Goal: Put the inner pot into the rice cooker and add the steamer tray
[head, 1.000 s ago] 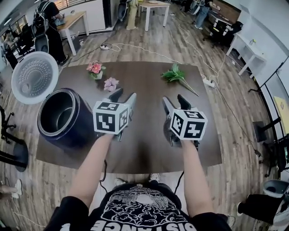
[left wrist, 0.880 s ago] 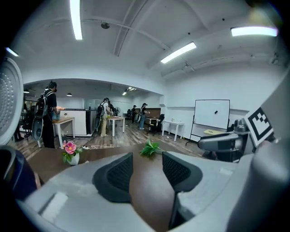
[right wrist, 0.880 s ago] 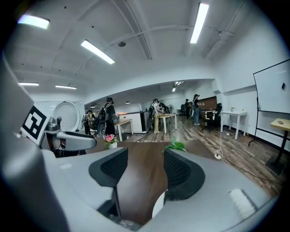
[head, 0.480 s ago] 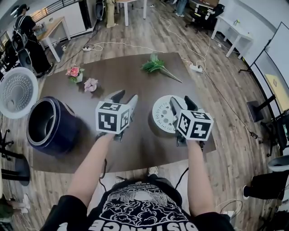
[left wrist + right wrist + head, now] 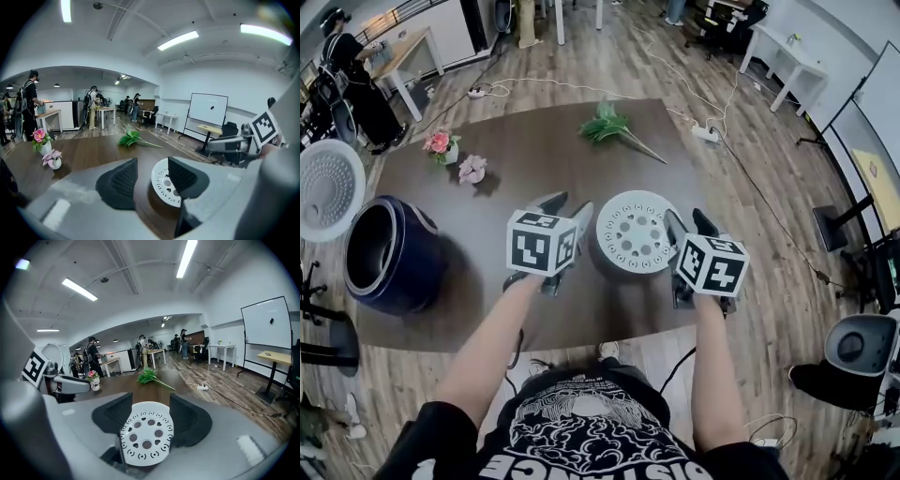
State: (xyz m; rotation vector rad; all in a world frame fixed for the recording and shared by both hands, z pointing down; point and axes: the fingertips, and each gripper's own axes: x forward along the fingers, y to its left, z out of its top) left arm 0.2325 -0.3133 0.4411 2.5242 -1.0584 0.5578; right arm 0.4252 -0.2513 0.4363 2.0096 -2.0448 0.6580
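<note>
The white steamer tray (image 5: 635, 232), round with many holes, sits raised on the brown table (image 5: 525, 150). A dark side shows under it, and I cannot tell what that is. My left gripper (image 5: 565, 206) is just left of the tray, open and empty. My right gripper (image 5: 690, 220) is at the tray's right rim, also open. The tray (image 5: 146, 434) fills the gap ahead of the right gripper (image 5: 147, 420) and peeks past the left gripper (image 5: 152, 176). The dark blue rice cooker (image 5: 389, 258) stands far left, with its white lid (image 5: 328, 187) up.
Two small vases of pink flowers (image 5: 439, 145) (image 5: 473, 169) and a green sprig (image 5: 609, 122) lie toward the table's far side. The near table edge is right behind my grippers. Desks, people and floor cables surround the table, and a chair (image 5: 853, 347) stands at right.
Both grippers have drawn back toward the near table edge and sunk a little. The tray, hidden under the right gripper a second ago, now shows between the two.
</note>
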